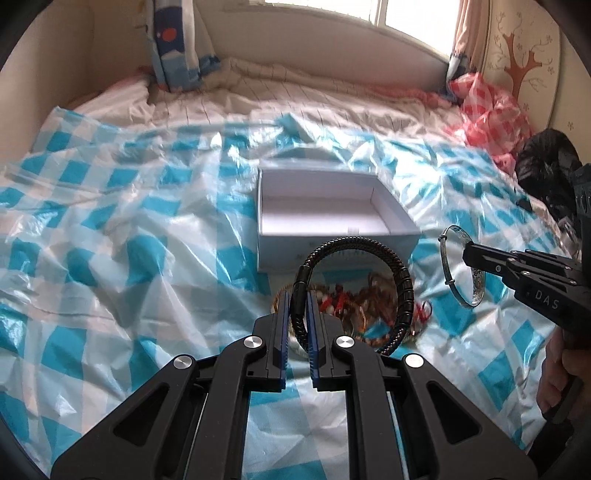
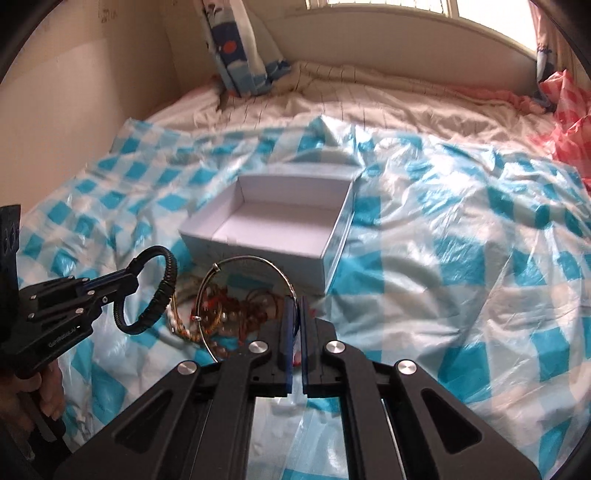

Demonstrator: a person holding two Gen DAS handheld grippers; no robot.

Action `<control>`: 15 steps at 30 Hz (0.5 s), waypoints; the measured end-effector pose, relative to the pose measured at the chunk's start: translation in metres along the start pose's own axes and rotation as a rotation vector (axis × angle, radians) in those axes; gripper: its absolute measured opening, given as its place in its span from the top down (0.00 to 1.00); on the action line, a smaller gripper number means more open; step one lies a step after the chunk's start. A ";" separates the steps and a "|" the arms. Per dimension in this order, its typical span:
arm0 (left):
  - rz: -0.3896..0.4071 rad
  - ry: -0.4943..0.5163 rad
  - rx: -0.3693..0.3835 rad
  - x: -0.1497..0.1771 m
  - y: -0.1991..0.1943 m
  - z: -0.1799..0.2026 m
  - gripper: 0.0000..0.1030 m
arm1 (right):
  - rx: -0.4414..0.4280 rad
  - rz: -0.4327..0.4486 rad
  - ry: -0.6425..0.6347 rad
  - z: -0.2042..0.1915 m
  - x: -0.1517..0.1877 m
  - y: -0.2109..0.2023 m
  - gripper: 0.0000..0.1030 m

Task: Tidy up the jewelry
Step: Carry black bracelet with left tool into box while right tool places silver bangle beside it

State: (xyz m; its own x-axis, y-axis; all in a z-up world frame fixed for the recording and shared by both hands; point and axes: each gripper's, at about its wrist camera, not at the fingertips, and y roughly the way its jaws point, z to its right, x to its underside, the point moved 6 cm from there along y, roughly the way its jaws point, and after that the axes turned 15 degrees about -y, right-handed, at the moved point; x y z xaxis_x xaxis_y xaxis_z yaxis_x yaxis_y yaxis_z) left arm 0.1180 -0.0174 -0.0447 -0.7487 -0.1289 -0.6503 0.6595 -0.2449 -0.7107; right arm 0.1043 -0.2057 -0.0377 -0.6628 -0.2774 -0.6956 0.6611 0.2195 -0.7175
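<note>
Now | bed, blue-checked plastic sheet (image 1: 110, 206) | left hand-held gripper (image 1: 298, 295) clamps black bracelet (image 1: 402, 280) | right hand-held gripper (image 2: 294, 306) clamps silver bangle (image 2: 207, 288)

A home bedroom — a bed (image 2: 388, 107) with rumpled striped bedding runs up to a bright window (image 1: 413, 14), patterned curtains (image 2: 236, 48) hang at its sides, and a tree decal (image 1: 521, 59) (brown, with small blossoms) decorates the wall.
</note>
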 end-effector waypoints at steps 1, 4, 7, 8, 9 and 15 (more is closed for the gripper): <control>0.017 0.001 -0.004 -0.003 -0.002 0.001 0.92 | 0.015 0.011 -0.009 0.000 -0.004 -0.002 0.96; 0.038 -0.007 -0.004 -0.012 -0.002 0.005 0.92 | 0.040 0.041 -0.024 -0.001 -0.017 -0.001 0.96; 0.046 -0.020 -0.011 -0.019 0.002 0.007 0.92 | 0.038 0.044 -0.021 0.000 -0.023 0.004 0.96; 0.049 -0.022 -0.016 -0.020 0.003 0.008 0.92 | 0.037 0.041 -0.024 -0.001 -0.025 0.006 0.96; 0.055 -0.016 -0.026 -0.023 0.003 0.009 0.92 | 0.037 0.038 -0.028 -0.001 -0.027 0.007 0.96; 0.044 -0.021 -0.045 -0.027 0.009 0.006 0.92 | 0.024 0.034 0.029 0.010 -0.037 0.018 0.96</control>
State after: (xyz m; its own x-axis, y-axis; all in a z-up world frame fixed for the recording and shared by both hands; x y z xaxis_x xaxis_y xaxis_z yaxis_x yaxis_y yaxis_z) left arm 0.1432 -0.0220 -0.0320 -0.7196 -0.1588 -0.6760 0.6941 -0.1950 -0.6930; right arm 0.1445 -0.2012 -0.0243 -0.6490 -0.2431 -0.7209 0.6918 0.2057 -0.6922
